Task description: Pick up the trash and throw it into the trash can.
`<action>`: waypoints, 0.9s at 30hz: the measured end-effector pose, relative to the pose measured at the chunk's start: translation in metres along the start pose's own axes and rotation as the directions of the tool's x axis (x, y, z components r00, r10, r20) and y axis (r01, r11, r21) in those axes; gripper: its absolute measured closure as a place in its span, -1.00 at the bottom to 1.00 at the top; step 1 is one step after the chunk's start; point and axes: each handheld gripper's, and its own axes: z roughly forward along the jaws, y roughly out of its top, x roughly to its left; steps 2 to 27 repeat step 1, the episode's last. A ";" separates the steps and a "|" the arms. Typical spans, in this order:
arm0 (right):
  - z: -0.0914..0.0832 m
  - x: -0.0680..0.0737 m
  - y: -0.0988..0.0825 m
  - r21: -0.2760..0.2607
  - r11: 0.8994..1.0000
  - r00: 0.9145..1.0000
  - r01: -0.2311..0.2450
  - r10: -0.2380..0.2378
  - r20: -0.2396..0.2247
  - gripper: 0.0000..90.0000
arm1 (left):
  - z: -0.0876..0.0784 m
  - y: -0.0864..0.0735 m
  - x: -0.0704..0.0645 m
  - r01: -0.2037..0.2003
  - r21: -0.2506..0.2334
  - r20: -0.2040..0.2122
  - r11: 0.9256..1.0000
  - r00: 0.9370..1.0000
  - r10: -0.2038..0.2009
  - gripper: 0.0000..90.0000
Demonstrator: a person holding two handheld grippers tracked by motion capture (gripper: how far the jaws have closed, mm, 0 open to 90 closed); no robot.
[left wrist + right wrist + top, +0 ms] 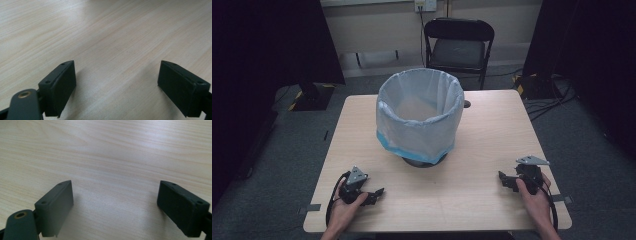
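Note:
A round bin (419,117) lined with a pale blue plastic bag stands in the middle of the wooden table (492,135); its inside looks bare. My left gripper (376,194) rests low at the front left of the table, held in a hand, pointing right. My right gripper (504,181) rests at the front right, pointing left. Both are well apart from the bin. In the left gripper view the jaws stand wide apart around my left gripper's gap (117,83), with bare wood between. The right gripper view shows the same around my right gripper's gap (115,203).
A black folding chair (458,44) stands behind the table's far edge. Dark curtains flank both sides. A stand base (311,95) sits on the floor at left and cables (547,100) lie at right. A small dark hole (467,104) marks the table behind the bin.

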 end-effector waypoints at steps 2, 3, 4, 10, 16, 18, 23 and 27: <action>0.000 0.000 0.000 -0.001 1.000 1.000 0.001 -0.001 -0.001 -0.71 | 0.000 0.000 0.000 0.000 0.000 0.000 1.000 1.000 0.000 -0.67; 0.000 0.000 0.000 -0.001 1.000 1.000 0.001 -0.001 -0.001 -0.71 | 0.000 0.000 0.000 0.000 0.000 0.000 1.000 1.000 0.000 -0.67; 0.000 0.000 0.000 -0.001 1.000 1.000 0.001 -0.001 -0.001 -0.71 | 0.000 0.000 0.000 0.000 0.000 0.000 1.000 1.000 0.000 -0.67; 0.000 0.000 0.000 -0.001 1.000 1.000 0.001 -0.001 -0.001 -0.71 | 0.000 0.000 0.000 0.000 0.000 0.000 1.000 1.000 0.000 -0.67; 0.000 0.000 0.000 -0.001 1.000 1.000 0.001 -0.001 -0.001 -0.71 | 0.000 0.000 0.000 0.000 0.000 0.000 1.000 1.000 0.000 -0.67; 0.000 0.000 0.000 -0.001 1.000 1.000 0.001 -0.001 -0.001 -0.71 | 0.000 0.000 0.000 0.000 0.000 0.000 1.000 1.000 0.000 -0.67; 0.000 0.000 0.000 -0.001 1.000 1.000 0.001 -0.001 -0.001 -0.71 | 0.000 0.000 0.000 0.000 0.000 0.000 1.000 1.000 0.000 -0.67; 0.000 0.000 0.000 -0.001 1.000 1.000 0.001 -0.001 -0.001 -0.71 | 0.000 0.000 0.000 0.000 0.000 0.000 1.000 1.000 0.000 -0.67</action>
